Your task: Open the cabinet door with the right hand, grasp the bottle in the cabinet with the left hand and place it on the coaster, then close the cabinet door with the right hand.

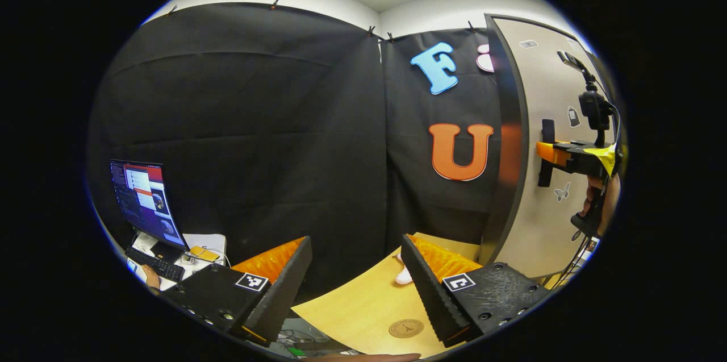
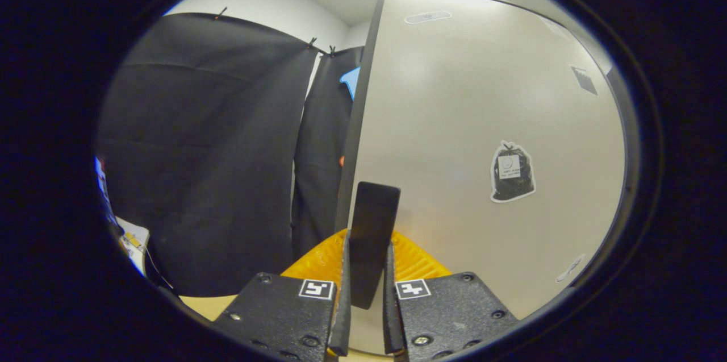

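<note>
Fingers of the right tool [image 2: 366, 277] press from both sides on the dark, flat, upright handle [image 2: 372, 237] of the pale beige cabinet door [image 2: 466, 140], as the right gripper view shows; the handle stands between the two fingers and rises above them. A black sticker shaped like a tied bag [image 2: 512, 171] sits on the door face to the right of the handle. The door's dark edge [image 2: 355, 123] runs up just left of the handle.

In the left gripper view the same tool [image 1: 554, 153] shows far off at the right, held by a hand [image 1: 605, 203] and meeting the dark handle [image 1: 546, 152] on the beige door [image 1: 539, 95]. The left tool [image 1: 356, 277] has its fingers spread wide apart with nothing between them, hanging over the edge of the light wooden counter [image 1: 363, 305]. A round brown coaster [image 1: 406, 328] lies flat on that counter, near the tool's right-hand finger (as seen in this view). A small white object [image 1: 404, 275] lies farther back on the counter; I cannot tell what it is. Off to the left, lower down, stand a lit monitor [image 1: 145, 200] and a black keyboard [image 1: 154, 264]
</note>
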Available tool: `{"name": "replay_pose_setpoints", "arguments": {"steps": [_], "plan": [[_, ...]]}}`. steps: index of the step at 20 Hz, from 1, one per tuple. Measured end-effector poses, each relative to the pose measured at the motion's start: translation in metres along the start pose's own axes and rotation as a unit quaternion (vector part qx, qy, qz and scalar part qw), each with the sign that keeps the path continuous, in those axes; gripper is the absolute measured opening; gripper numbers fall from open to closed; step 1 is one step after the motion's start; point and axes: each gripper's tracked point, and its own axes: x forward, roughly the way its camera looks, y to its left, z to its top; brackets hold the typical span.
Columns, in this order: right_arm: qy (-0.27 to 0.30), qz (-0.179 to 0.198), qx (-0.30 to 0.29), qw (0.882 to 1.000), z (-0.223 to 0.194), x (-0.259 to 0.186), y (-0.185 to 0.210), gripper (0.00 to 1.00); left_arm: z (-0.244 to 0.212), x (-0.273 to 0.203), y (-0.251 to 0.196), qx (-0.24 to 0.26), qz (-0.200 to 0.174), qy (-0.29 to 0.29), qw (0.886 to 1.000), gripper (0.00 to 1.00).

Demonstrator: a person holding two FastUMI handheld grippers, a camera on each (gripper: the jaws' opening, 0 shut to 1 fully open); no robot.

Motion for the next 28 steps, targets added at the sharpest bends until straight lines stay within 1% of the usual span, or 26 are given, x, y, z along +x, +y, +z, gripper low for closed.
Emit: {"name": "replay_pose_setpoints", "arguments": {"steps": [3,5,7,9,11,14,17,21,25,28], "plan": [[0.009,0.005,0.013,1.000,-0.002,-0.004,-0.001,0.24,0.008,0.001,0.018,0.000,0.000,-0.016,1.000,0.95],[0.005,0.003,0.030,1.000,-0.002,-0.010,0.000,0.23,0.008,0.002,0.029,-0.005,0.003,-0.023,1.000,0.95],[0.002,0.003,0.038,0.999,-0.003,-0.014,-0.002,0.22,-0.001,0.003,0.035,-0.012,0.001,-0.010,1.000,0.96],[0.003,0.004,0.035,0.999,-0.004,-0.020,-0.003,0.20,-0.008,0.005,0.035,-0.015,-0.010,0.000,1.000,0.95],[0.008,0.007,0.043,0.999,-0.004,-0.030,-0.001,0.21,-0.013,0.006,0.032,-0.008,-0.021,0.003,1.000,0.95],[0.018,0.024,0.042,0.999,-0.006,-0.045,0.002,0.21,-0.019,0.008,0.011,0.014,-0.051,0.000,0.999,0.95],[0.030,0.044,0.042,0.998,-0.009,-0.058,0.004,0.21,-0.027,0.011,-0.021,0.036,-0.082,-0.002,0.996,0.94],[0.043,0.046,0.036,0.997,-0.010,-0.078,-0.002,0.21,-0.041,0.015,-0.073,0.054,-0.134,0.014,0.989,0.94],[0.046,0.043,0.043,0.997,-0.010,-0.098,-0.008,0.21,-0.040,0.007,-0.124,0.080,-0.193,-0.003,0.978,0.94],[0.039,0.024,0.056,0.997,-0.013,-0.105,-0.016,0.21,-0.049,0.003,-0.174,0.094,-0.243,0.002,0.965,0.94]]}}
